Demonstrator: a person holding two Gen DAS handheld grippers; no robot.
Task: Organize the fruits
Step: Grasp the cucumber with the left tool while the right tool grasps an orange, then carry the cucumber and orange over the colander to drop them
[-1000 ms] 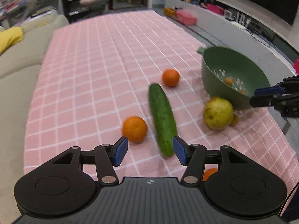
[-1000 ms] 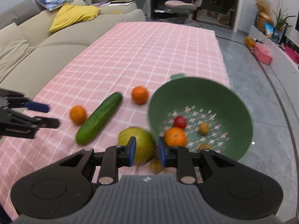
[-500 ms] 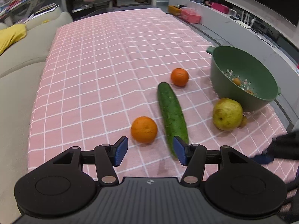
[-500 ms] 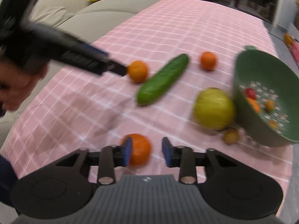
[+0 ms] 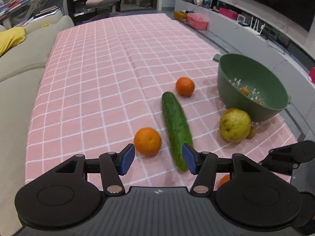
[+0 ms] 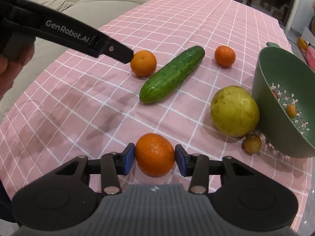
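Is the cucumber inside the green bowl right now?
No, the cucumber lies on the pink checked cloth between two oranges, well apart from the green bowl.

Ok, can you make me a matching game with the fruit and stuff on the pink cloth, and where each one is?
Things:
1. cucumber
2. big yellow-green fruit
3. nearest orange
4. green colander

Places:
A. between the right gripper's jaws
B. at the cloth's right edge, small fruits inside
C. lying between two oranges
D. right beside the colander

Pairs: 1-C, 2-D, 3-A, 4-B
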